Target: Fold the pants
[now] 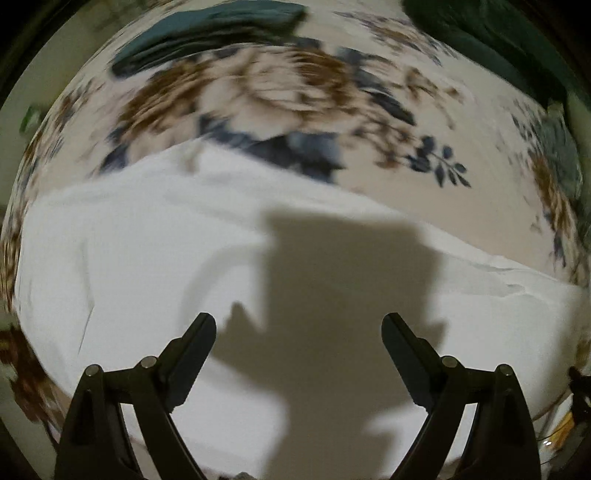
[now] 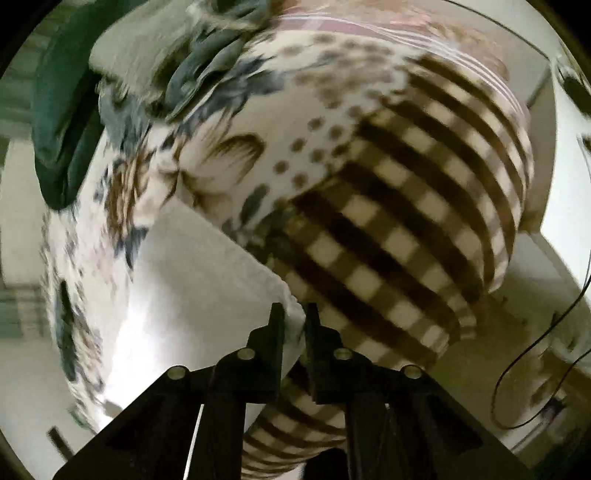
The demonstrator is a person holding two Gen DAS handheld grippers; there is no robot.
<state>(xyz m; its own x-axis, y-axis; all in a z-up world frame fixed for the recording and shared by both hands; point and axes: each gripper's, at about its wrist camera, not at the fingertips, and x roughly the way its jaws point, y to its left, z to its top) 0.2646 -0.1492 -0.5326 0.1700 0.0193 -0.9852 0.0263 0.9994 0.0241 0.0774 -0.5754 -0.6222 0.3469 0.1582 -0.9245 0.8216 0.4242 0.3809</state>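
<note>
The white pants [image 1: 147, 266] lie spread flat on a floral bedsheet [image 1: 258, 92]. My left gripper [image 1: 299, 332] hovers open and empty above the white cloth, casting its shadow on it. In the right wrist view the white pants [image 2: 192, 280] run up to my right gripper [image 2: 294, 314], which is shut on a corner edge of the cloth and holds it lifted. The view is blurred by motion.
Dark green folded clothes [image 1: 207, 33] lie at the far side of the bed, more dark green cloth [image 1: 509, 44] at far right. A brown checked blanket [image 2: 406, 229] covers the bed to the right. A black cable [image 2: 535, 350] lies on the floor.
</note>
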